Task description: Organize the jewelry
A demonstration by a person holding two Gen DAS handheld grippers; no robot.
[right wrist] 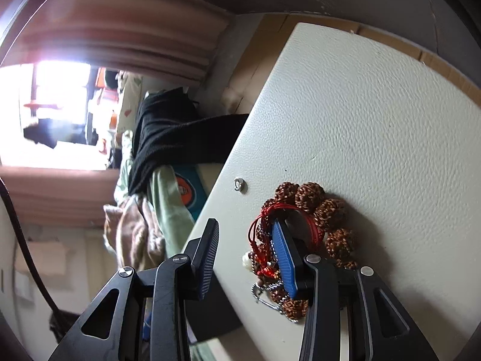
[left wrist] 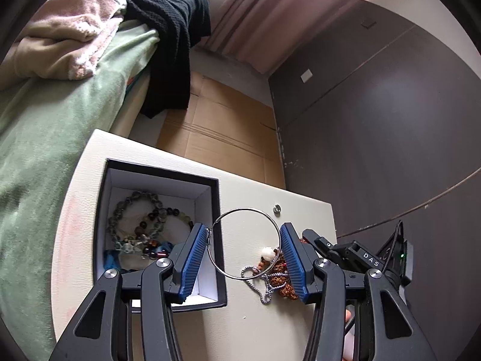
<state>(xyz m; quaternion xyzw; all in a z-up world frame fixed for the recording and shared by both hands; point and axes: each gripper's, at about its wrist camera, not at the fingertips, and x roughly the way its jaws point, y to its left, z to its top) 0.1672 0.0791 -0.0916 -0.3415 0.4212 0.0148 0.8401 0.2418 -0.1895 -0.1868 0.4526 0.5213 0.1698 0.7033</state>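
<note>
Blue-padded fingers point(left wrist: 195, 258) of the left gripper point(left wrist: 245, 255) hold a thin silver hoop point(left wrist: 246, 243) across its width, one pad on each side of the wire, so the jaws are closed on the ring though set wide. That hoop hangs over the right wall of the black box point(left wrist: 221, 240), half above the box edge and half above the cream table point(left wrist: 270, 325).

Inside the box, on its white floor, lie bead bracelets point(left wrist: 141, 228) in green, brown and blue, tangled together. Just right of the hoop, on the table, sits a heap of brown beads point(left wrist: 276, 273) with a silver chain point(left wrist: 264, 288) and a white bead point(left wrist: 267, 252). A small metal ring point(left wrist: 277, 208) lies apart, further back.

From the right wrist view, the right gripper point(right wrist: 245, 258) stands open, wide apart: its right finger point(right wrist: 284, 258) rests inside the loop of brown beads point(right wrist: 324, 210) and red cord point(right wrist: 261, 219), while the left finger hangs beyond the table's edge. The small ring point(right wrist: 239, 184) lies near that edge.

Beyond the table are a green blanket point(left wrist: 54, 138), a black cloth point(left wrist: 171, 30), pink curtains point(left wrist: 270, 9) and cardboard point(left wrist: 222, 129) on the floor.
</note>
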